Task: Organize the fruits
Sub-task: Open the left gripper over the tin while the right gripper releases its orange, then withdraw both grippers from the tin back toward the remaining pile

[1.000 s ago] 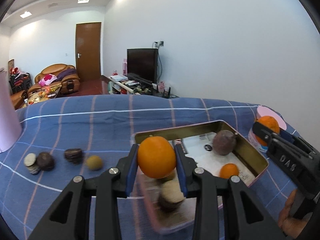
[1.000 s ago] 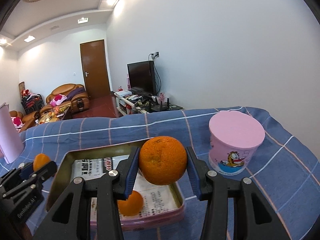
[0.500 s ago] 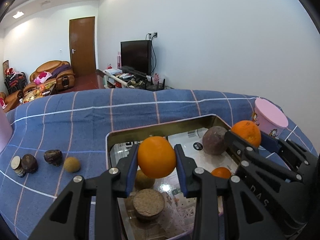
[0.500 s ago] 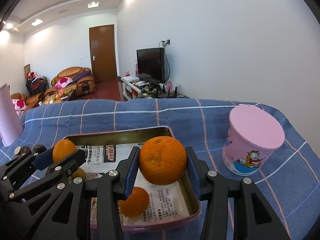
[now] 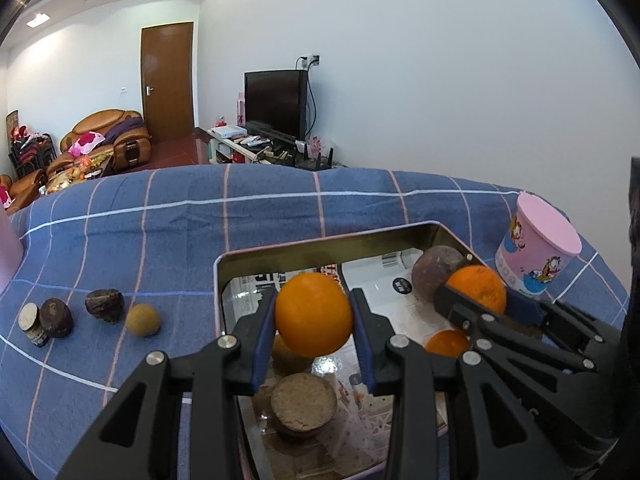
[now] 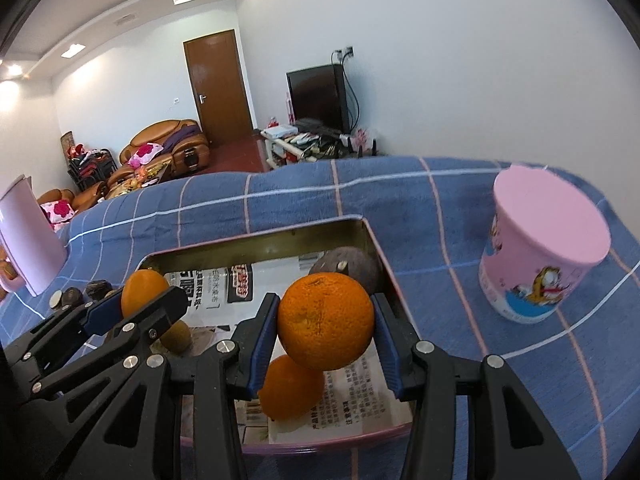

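Note:
My left gripper point(image 5: 314, 316) is shut on a smooth orange point(image 5: 313, 314) and holds it over the near left part of the metal tin point(image 5: 320, 242). My right gripper point(image 6: 326, 330) is shut on a rougher orange point(image 6: 326, 320) above the tin's right side point(image 6: 384, 264); that orange point(image 5: 478, 288) also shows in the left wrist view. Inside the tin lie a small orange point(image 6: 290, 386), a dark purple fruit point(image 6: 348, 268), a brown round fruit point(image 5: 304, 404) and a yellowish one point(image 6: 176, 336) on printed paper.
On the blue checked cloth left of the tin lie a tan round fruit point(image 5: 143, 320), two dark brown fruits point(image 5: 105, 305) and a small jar point(image 5: 32, 322). A pink cartoon cup point(image 6: 540, 256) stands right of the tin. A pink container point(image 6: 28, 236) stands far left.
Both grippers have come forward and tipped down over the tin with their oranges. The tin now fills more of each view, and the two grippers sit closer side by side.

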Motion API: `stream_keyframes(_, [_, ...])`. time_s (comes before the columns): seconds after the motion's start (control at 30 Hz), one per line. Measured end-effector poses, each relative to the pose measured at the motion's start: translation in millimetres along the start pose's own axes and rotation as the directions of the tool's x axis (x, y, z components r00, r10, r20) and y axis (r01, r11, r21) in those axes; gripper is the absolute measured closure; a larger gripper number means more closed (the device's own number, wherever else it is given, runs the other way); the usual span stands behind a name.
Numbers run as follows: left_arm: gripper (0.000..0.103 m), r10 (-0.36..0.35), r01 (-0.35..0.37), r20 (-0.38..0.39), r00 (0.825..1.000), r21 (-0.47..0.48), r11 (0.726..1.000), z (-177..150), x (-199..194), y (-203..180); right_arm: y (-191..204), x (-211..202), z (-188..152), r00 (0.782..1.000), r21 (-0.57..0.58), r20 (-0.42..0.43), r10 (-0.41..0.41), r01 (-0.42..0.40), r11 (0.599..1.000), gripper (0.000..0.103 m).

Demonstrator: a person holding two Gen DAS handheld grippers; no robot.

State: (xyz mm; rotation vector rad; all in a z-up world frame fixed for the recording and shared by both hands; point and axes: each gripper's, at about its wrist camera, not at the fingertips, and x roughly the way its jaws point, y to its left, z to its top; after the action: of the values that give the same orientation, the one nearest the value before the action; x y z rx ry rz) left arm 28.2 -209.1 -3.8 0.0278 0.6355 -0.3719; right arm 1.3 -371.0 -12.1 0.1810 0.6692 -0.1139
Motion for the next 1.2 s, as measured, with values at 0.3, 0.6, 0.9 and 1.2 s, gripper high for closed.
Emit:
stream_keyframes(0.3, [0.037,0.042,-0.043,0.07,0.997,0.011,0.999,-2.1,-13.5,1.9,-6.4,-7.8,-1.4,0.999,0.051,0.038,0.019,-0.021,0.999,0.052])
stream_keyframes(0.6, [0.0,0.059,-0.059,0.189,0.98,-0.001,0.998,0.2,-39.5,10.3,-17.4,-46.4,3.0,0.965,0.123,0.261,-0.023,-0.009,0.992,0.023])
stream_keyframes(0.9, [0.0,0.136,-0.139,0.216,0.967,-0.004,0.99,0.5,-44.8,22.4,-1.3,-67.5,-2.0,0.893,0.06,0.427,-0.143,0.13,0.99,0.015])
stream_keyframes(1.2, [0.0,0.24,-0.243,0.228,0.944,-0.014,0.97,-8.3,-47.4,45.2,-3.0,-70.3,-8.0,0.889,0.067,0.424,-0.17,0.157,0.985,0.015])
